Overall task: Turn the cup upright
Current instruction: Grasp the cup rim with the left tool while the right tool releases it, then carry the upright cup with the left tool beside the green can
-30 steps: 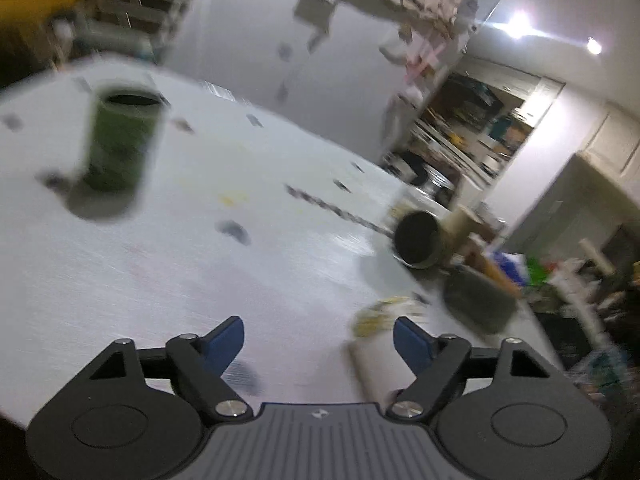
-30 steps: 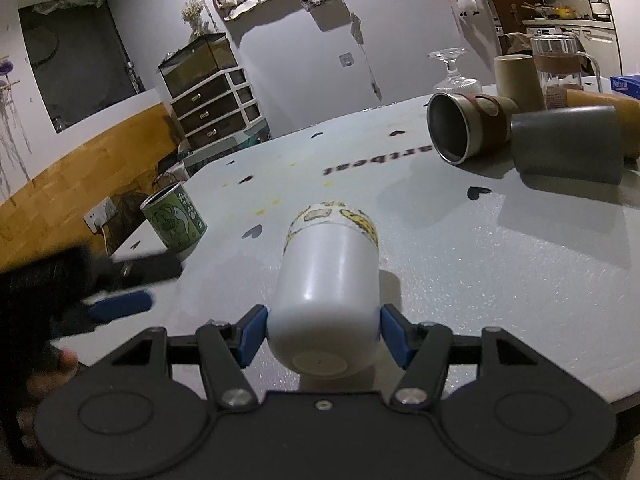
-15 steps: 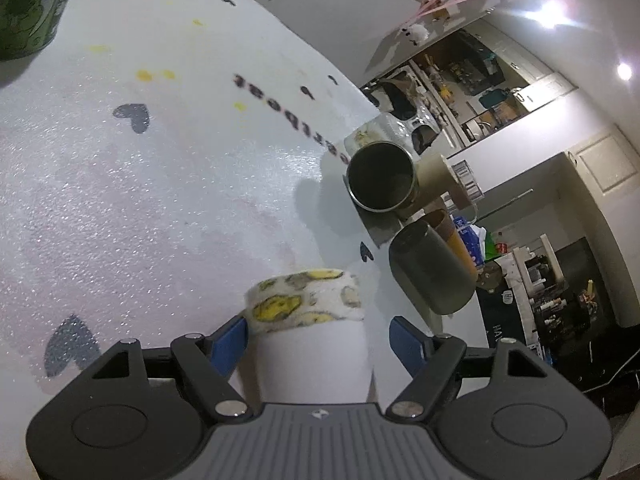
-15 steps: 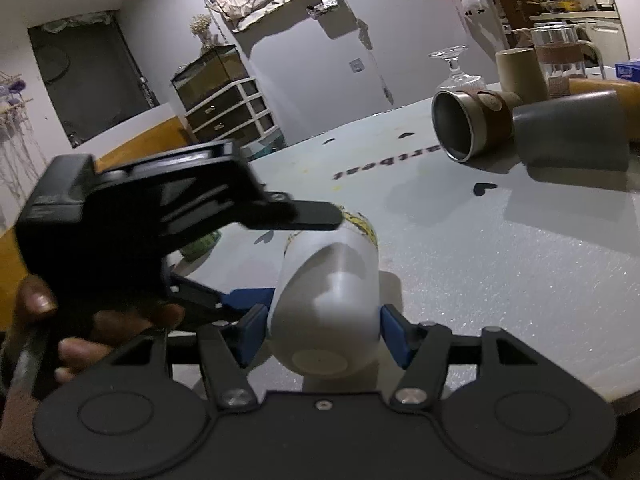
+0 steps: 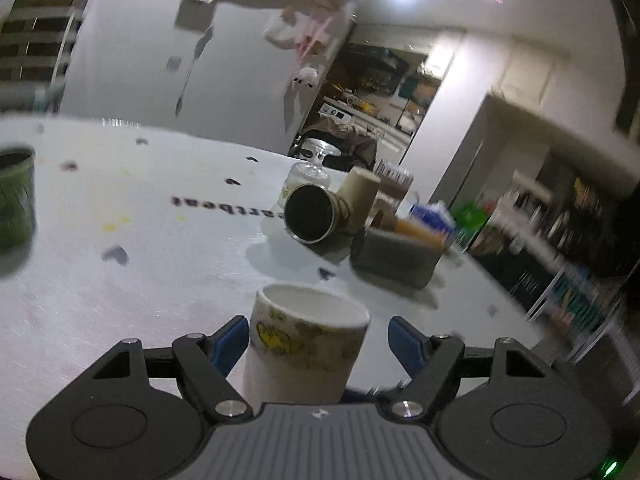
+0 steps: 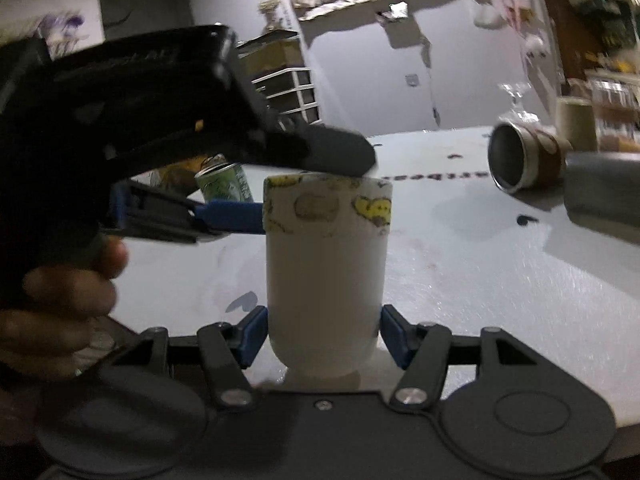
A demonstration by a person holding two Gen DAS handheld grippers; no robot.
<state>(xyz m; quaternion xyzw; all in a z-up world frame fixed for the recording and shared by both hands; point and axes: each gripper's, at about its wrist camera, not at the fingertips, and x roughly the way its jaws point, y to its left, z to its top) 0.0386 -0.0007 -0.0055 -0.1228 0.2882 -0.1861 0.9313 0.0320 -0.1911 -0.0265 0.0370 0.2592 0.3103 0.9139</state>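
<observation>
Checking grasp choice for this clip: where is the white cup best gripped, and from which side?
Grip the white cup low on its plain straight wall, coming in level from the side, as the right gripper does. It stands mouth up, so the wall gives two parallel faces. The left gripper brackets its rim band.

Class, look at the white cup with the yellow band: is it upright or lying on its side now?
Upright. The white cup stands on its base on the table with its open rim facing up.
</observation>
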